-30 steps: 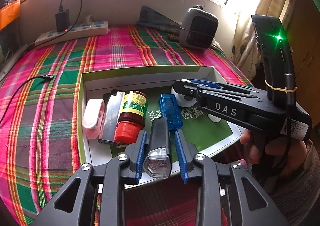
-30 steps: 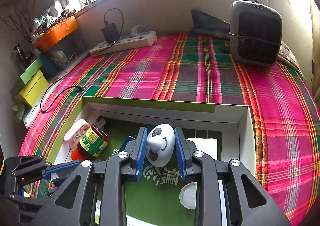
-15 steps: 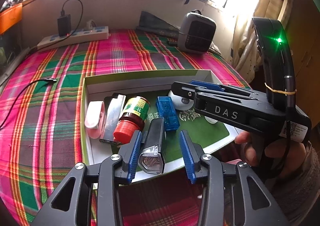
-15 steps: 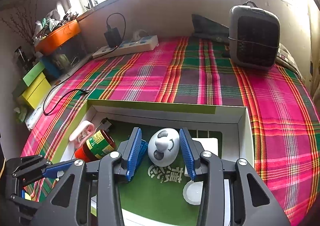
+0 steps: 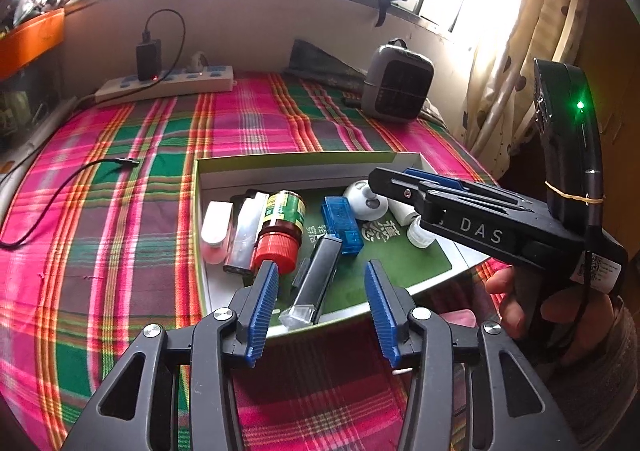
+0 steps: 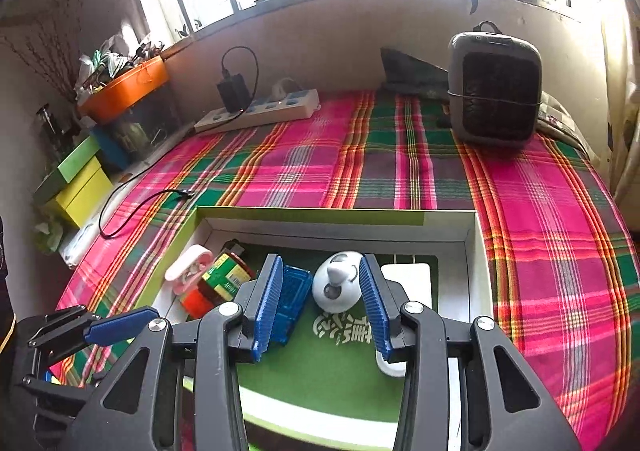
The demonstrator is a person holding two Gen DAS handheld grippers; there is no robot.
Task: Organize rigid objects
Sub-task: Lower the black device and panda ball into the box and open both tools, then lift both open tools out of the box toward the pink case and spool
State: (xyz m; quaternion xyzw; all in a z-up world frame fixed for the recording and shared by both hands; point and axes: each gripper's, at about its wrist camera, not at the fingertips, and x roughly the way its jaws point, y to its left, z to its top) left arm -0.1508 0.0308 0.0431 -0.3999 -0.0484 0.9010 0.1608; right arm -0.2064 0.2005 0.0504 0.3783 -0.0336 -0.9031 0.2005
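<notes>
1. Fingers of the left gripper (image 5: 320,309) stand wide apart and empty, hovering at the near rim of the box (image 5: 304,163); the black light (image 5: 316,283) lies loose between and just beyond the blue pads, touched by neither.
2. Fingers of the right gripper (image 6: 322,305) are spread too, holding nothing; the white panda toy (image 6: 338,287) sits between them with a gap on the left side, while the right pad is so near that I cannot tell whether it touches.
3. Everything to be sorted lies in the box on the plaid desk (image 5: 120,179): a pink case (image 5: 216,229), a silver bar (image 5: 248,237), a red-capped bottle (image 5: 282,229), a blue clear box (image 5: 342,225), the light and the toy.
4. The light looks stiff, light and smooth-sided, with a clear lens at the near end. I would pinch it across its long flat sides at mid-body, away from the lens, which may scratch or slip.
5. The toy is rounded hard plastic, probably light; it could roll or squirt out of a pinch, so take it across its widest part, squarely.
6. The bottle is likely the heaviest and can roll on its side; grip the ribbed cap or the labelled waist.
7. The task looks nearly done, since both items lie released inside the box.
</notes>
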